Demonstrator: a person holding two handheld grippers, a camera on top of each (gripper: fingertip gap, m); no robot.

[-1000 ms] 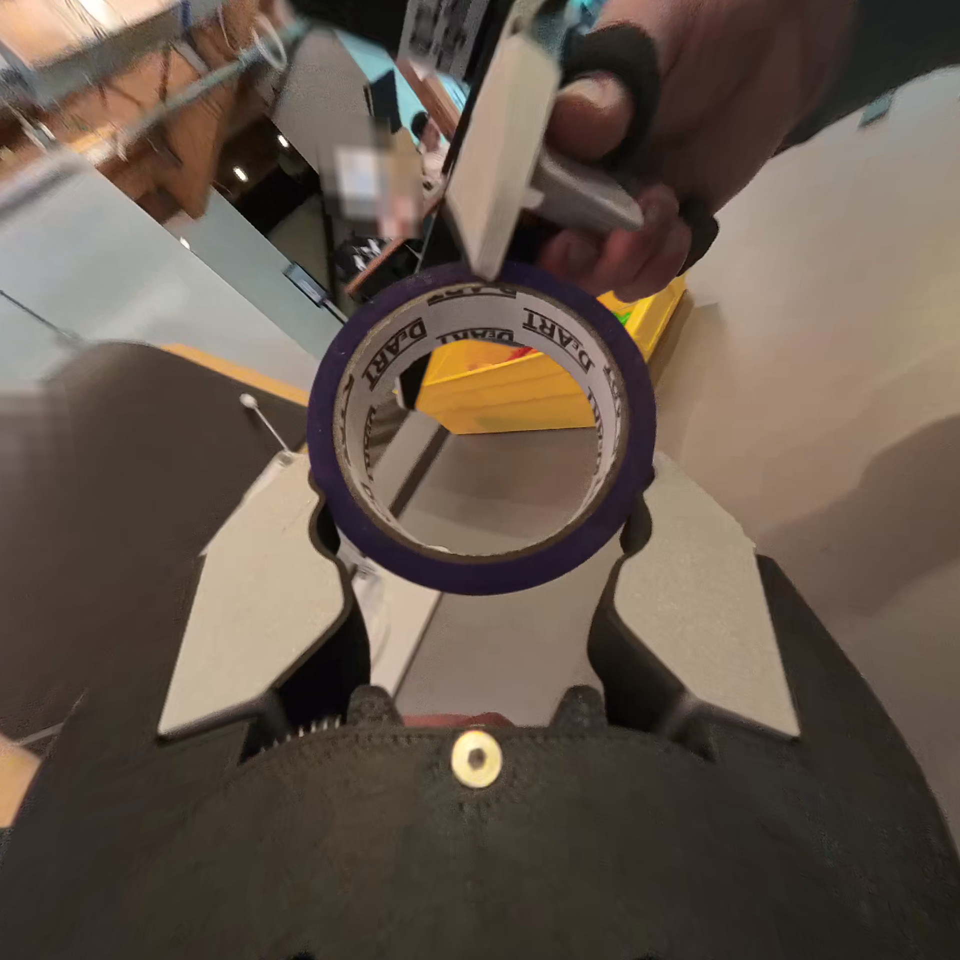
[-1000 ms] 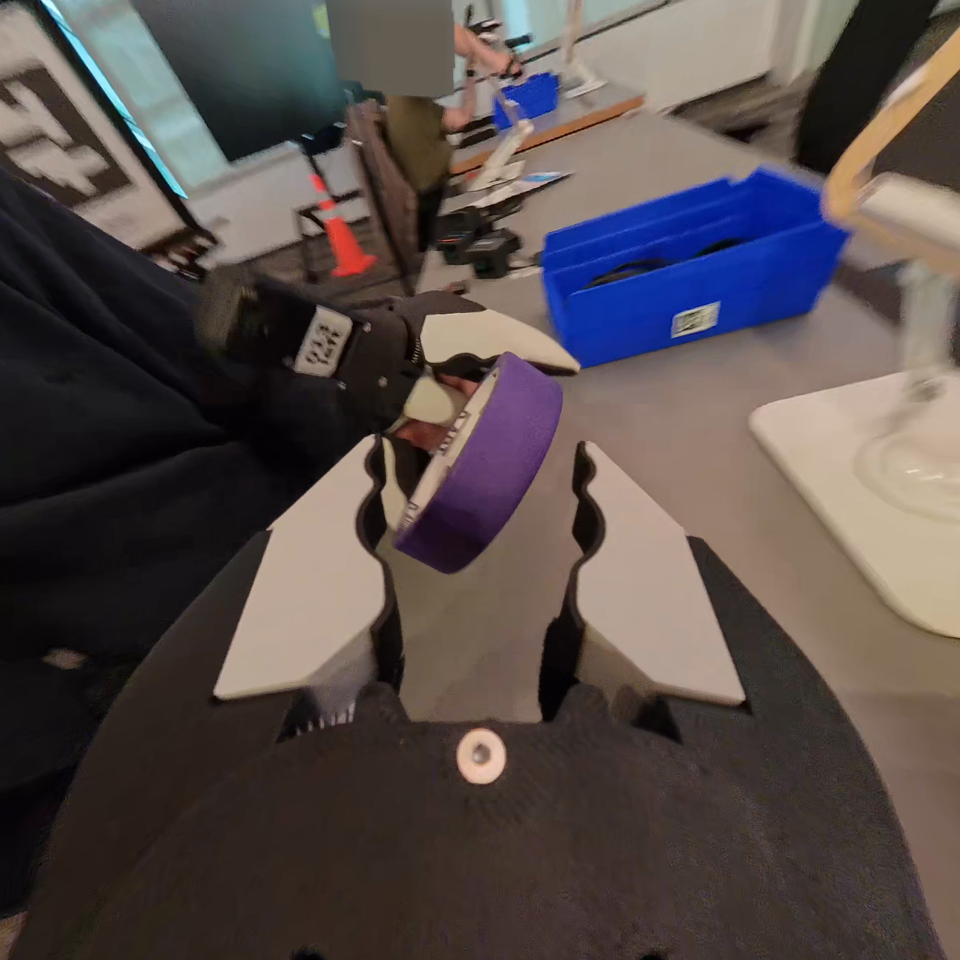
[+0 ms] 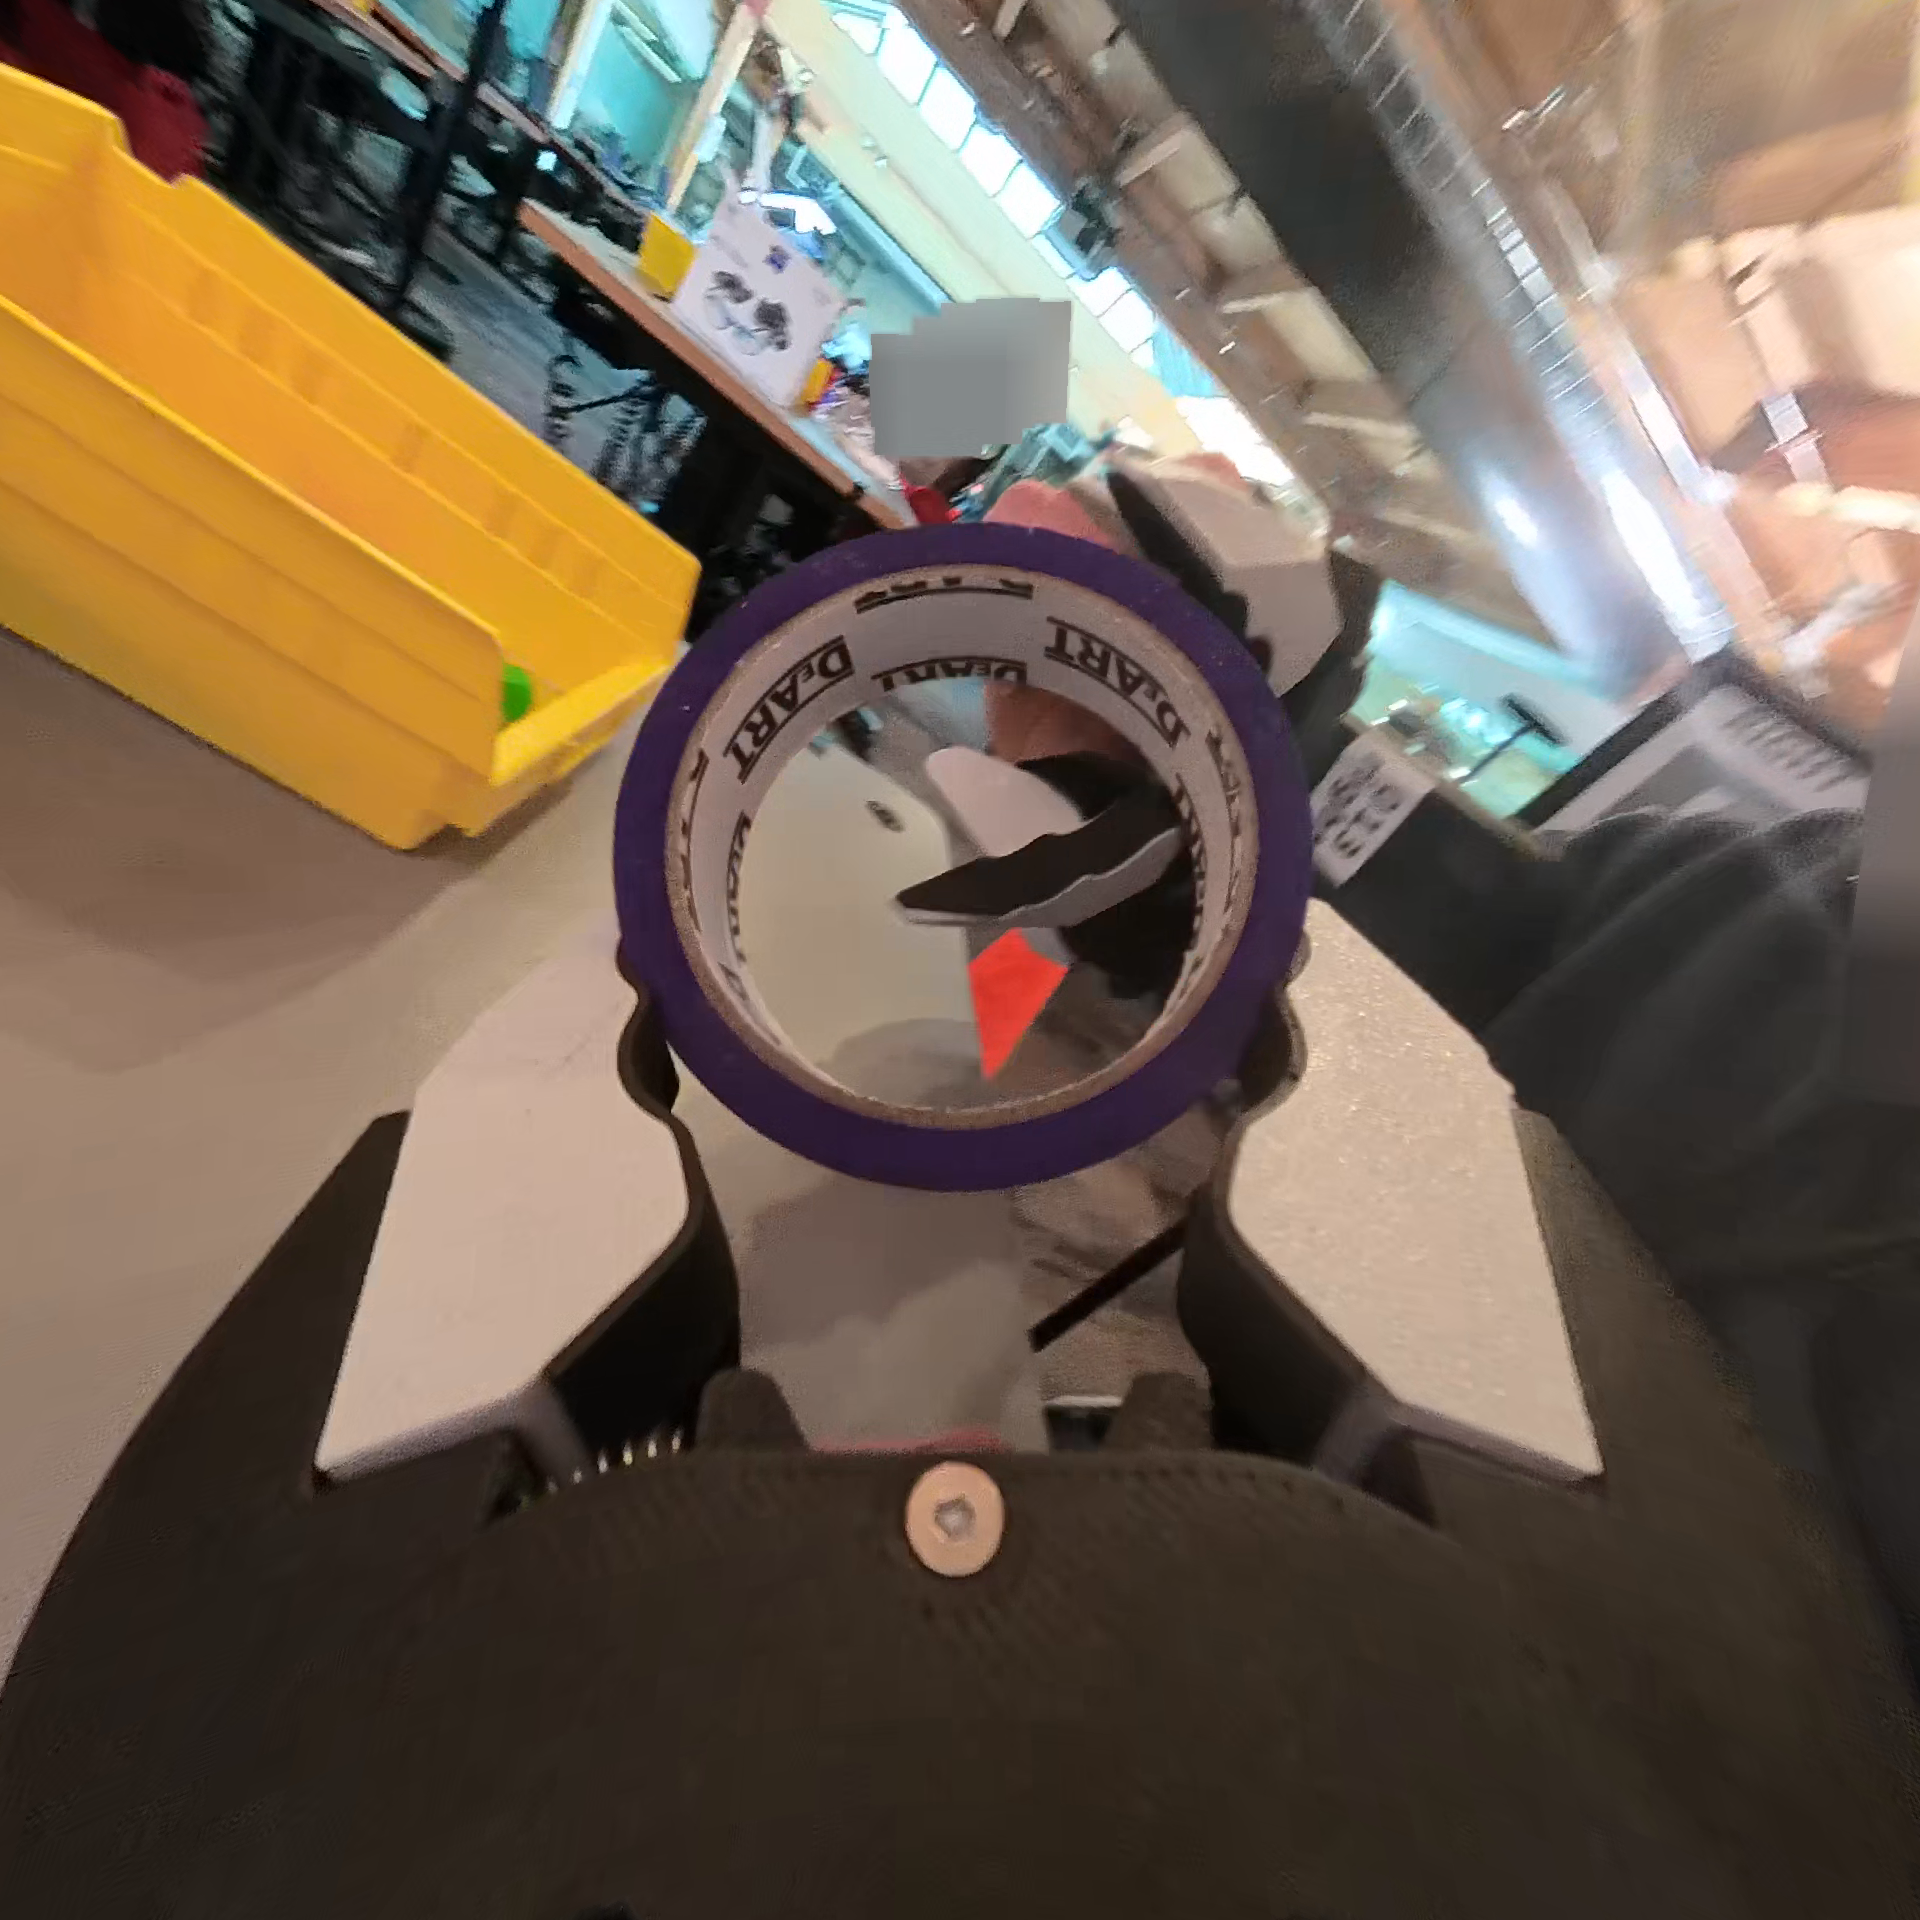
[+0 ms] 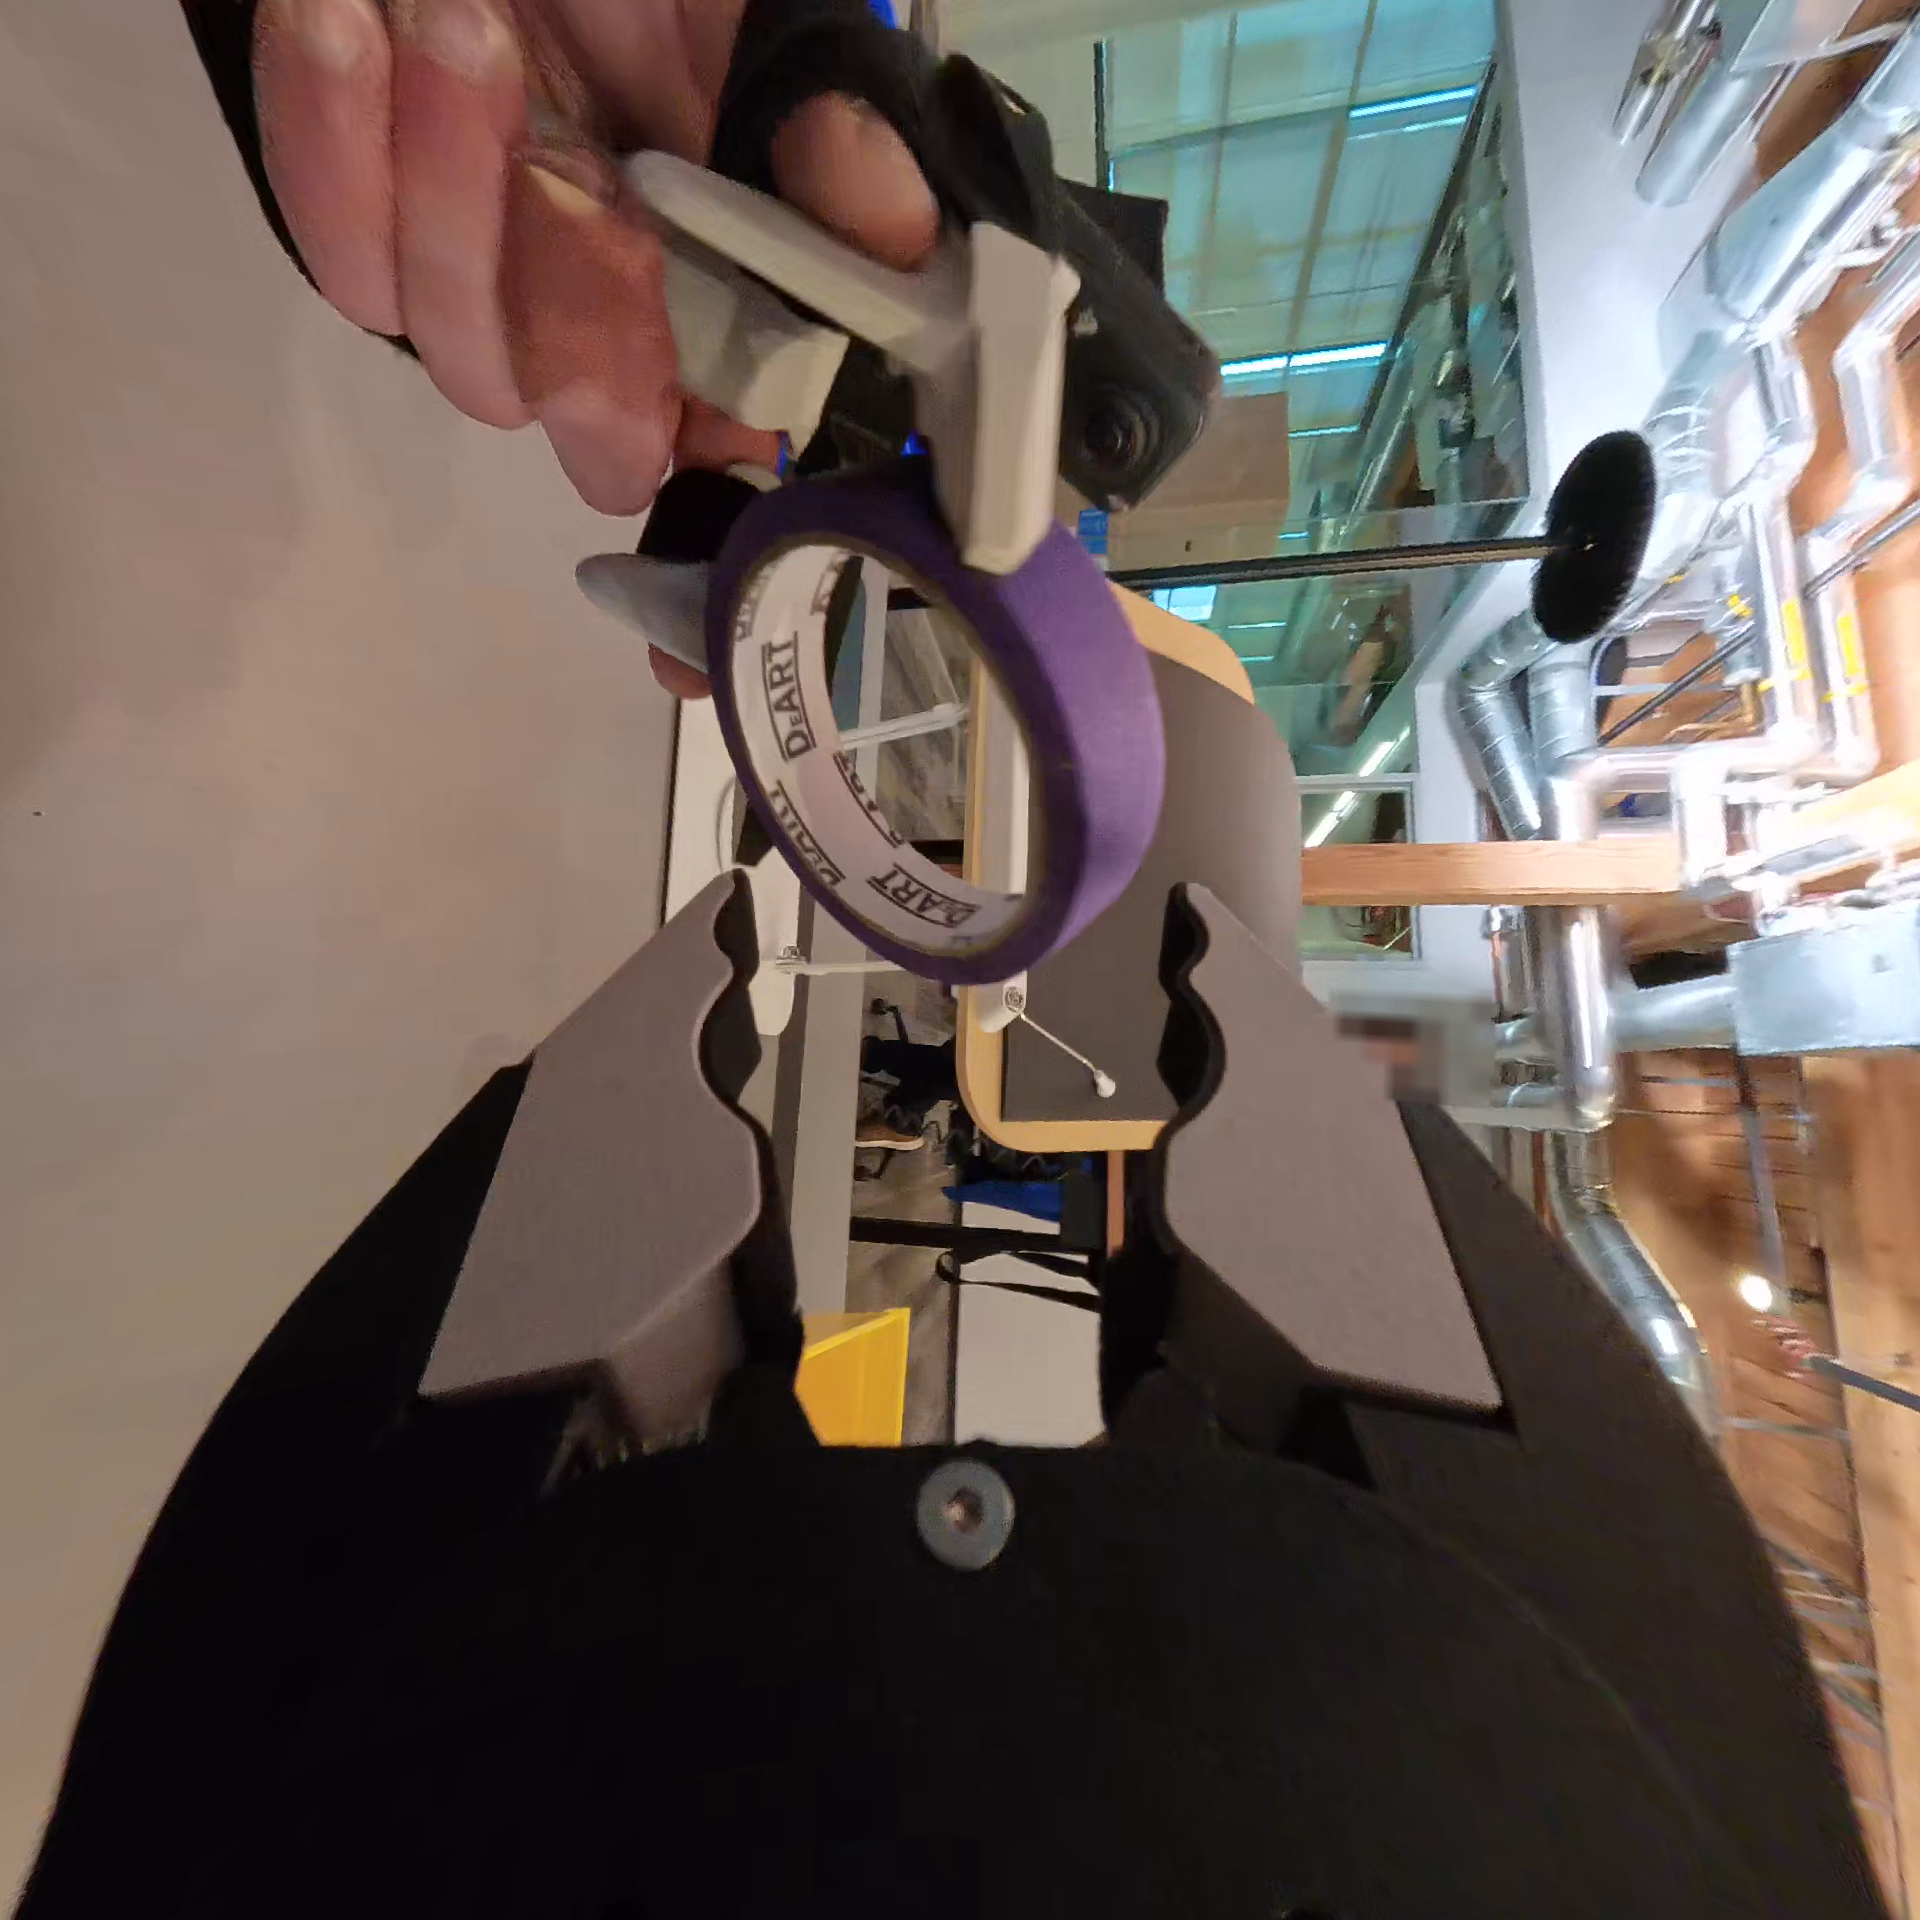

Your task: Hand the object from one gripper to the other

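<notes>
Workshop clutter fills the background: long benches, silver ducts overhead, and a pale grey surface (image 3: 208,987) carrying a yellow bin (image 3: 260,540) with a small green thing at its open end. Out in front, the left hand-held gripper (image 3: 956,997) is clamped on a roll of purple tape (image 3: 956,852), its two pale fingers pressing the roll's outer rim from either side so the roll stands on edge in mid-air with the open core facing the camera. Through that core and just past the rim, part of the right hand-held gripper shows, one finger seen through the ring and the other outside the rim at the upper right. In the right wrist view, the right hand-held gripper (image 4: 961,904) stands spread wide, holding nothing, with the tape roll (image 4: 1091,727) hanging just ahead of its fingertips; the lower edge of the roll dips close to the gap between the tips, and I cannot tell whether it touches either finger. A person's hand (image 4: 499,229) in a black fingerless glove grips the left tool's handle above the roll, with that tool's camera beside it.
</notes>
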